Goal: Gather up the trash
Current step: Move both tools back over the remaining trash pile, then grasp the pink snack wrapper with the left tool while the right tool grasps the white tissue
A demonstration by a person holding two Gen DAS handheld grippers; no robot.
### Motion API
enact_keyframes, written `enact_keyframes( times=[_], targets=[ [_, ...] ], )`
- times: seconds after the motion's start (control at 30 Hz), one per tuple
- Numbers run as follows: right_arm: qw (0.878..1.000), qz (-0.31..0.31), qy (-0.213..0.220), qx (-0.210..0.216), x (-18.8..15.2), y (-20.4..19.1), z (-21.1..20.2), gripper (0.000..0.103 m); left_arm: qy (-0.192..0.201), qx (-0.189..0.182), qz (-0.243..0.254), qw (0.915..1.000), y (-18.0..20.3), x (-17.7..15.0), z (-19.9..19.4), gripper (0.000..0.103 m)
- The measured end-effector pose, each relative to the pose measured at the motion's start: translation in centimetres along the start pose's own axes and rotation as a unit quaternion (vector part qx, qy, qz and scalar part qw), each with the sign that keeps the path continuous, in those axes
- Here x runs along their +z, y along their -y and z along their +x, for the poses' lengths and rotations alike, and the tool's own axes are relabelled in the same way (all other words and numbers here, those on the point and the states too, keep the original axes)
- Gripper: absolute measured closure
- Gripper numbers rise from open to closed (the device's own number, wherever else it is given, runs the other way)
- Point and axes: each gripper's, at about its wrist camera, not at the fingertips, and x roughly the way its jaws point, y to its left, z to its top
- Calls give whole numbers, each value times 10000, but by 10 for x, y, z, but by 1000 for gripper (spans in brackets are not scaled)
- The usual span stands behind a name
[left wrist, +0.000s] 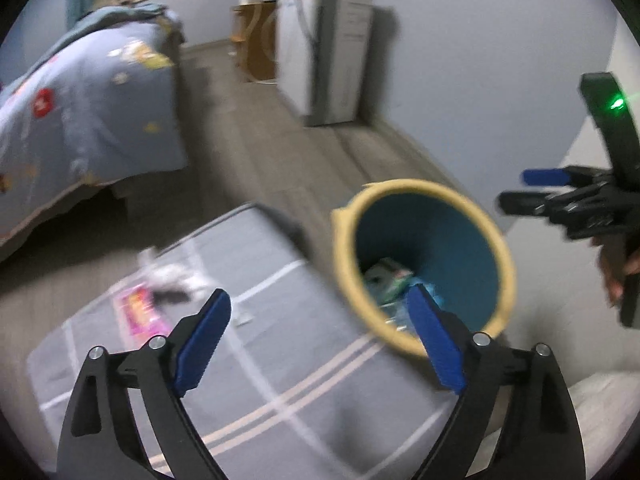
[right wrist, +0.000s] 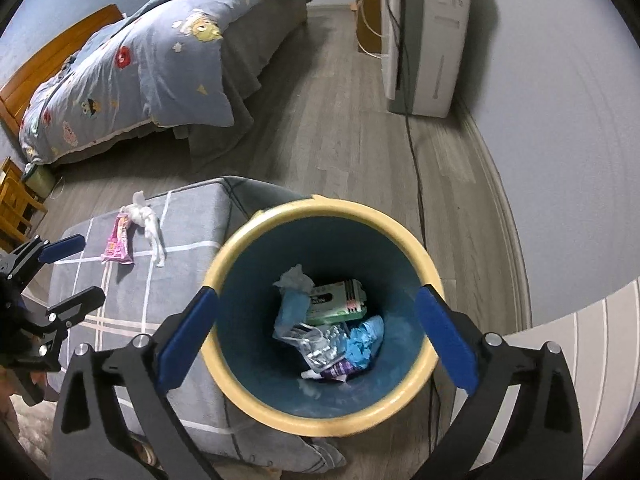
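A blue trash bin with a yellow rim (right wrist: 320,210) stands on the floor beside a grey checked ottoman (right wrist: 180,264). It holds several pieces of trash, among them a green and white packet (right wrist: 338,300) and crumpled blue gloves (right wrist: 364,340). My right gripper (right wrist: 316,316) is open and empty, right above the bin's mouth. On the ottoman lie a pink wrapper (right wrist: 116,242) and a crumpled white tissue (right wrist: 150,222). My left gripper (left wrist: 318,308) is open and empty above the ottoman (left wrist: 280,360), with the wrapper (left wrist: 140,312) and tissue (left wrist: 176,276) ahead to its left and the bin (left wrist: 424,188) to its right.
A bed with a blue quilt (right wrist: 152,64) stands at the far left. A white appliance (right wrist: 428,36) stands against the wall, and its black cable (right wrist: 418,184) runs along the floor past the bin. A wooden chair (right wrist: 16,204) is at the left edge.
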Motion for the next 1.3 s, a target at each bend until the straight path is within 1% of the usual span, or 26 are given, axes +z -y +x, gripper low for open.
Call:
enact_keyframes(
  times=[0.07,0.23,0.33,0.4,0.47,0.53,0.67,0.8,0.93,0.97,1.0,1.03,1.07,1.1,1.13,1.17,1.23,1.27,1.3],
  targets=[
    [10000,-51,18,52,5,-13,2,6,4,264,-85,9996,-20,-9,-4,12],
    [9996,-234,92,162,30,-56,14,6,30,764,-719,9945,-77,-27,-7,12],
    [9988,-348,177,309,50,-87,23,6,7,931,-1122,9893,-107,-39,-2,11],
    [9978,-437,260,415,62,-106,31,6,-82,1023,-1324,9859,-122,-45,8,11],
    [9975,-504,183,467,73,-127,49,6,-148,1119,-1411,9835,-131,-46,17,11],
    [9976,-512,16,459,80,-141,68,6,-203,1175,-1492,9816,-141,-48,28,11],
    [9974,-521,-113,493,87,-159,100,6,-266,1209,-1584,9796,-153,-50,41,11],
    [9981,-420,-189,415,83,-157,123,6,-363,1204,-1586,9793,-160,-53,59,11],
    [9976,-486,-393,305,77,-154,149,7,-434,1114,-1496,9815,-162,-53,76,11],
    [9972,-517,-443,304,76,-155,155,13,-451,1064,-1478,9822,-162,-52,79,15],
    [9967,-556,-505,313,75,-156,160,18,-505,999,-1451,9831,-162,-52,86,23],
    [9956,-612,-616,343,74,-158,167,26,-559,948,-1434,9835,-162,-51,90,27],
    [9951,-633,-657,374,72,-159,170,33,-600,899,-1421,9839,-162,-50,94,35],
    [9943,-660,-702,453,70,-162,174,36,-661,849,-1373,9847,-161,-50,99,38],
    [9930,-708,-751,582,69,-166,178,43,-689,842,-1328,9852,-160,-51,102,38],
    [9918,-771,-766,665,69,-171,180,44,-710,884,-1256,9856,-159,-51,104,38],
    [9890,-982,-743,824,67,-184,183,45,-692,854,-1243,9861,-161,-53,105,44],
    [9868,-1134,-721,905,67,-192,185,48,-681,859,-1247,9861,-163,-53,104,53],
    [9854,-1230,-715,936,67,-198,185,50,-651,872,-1251,9862,-165,-55,101,57]
  ],
)
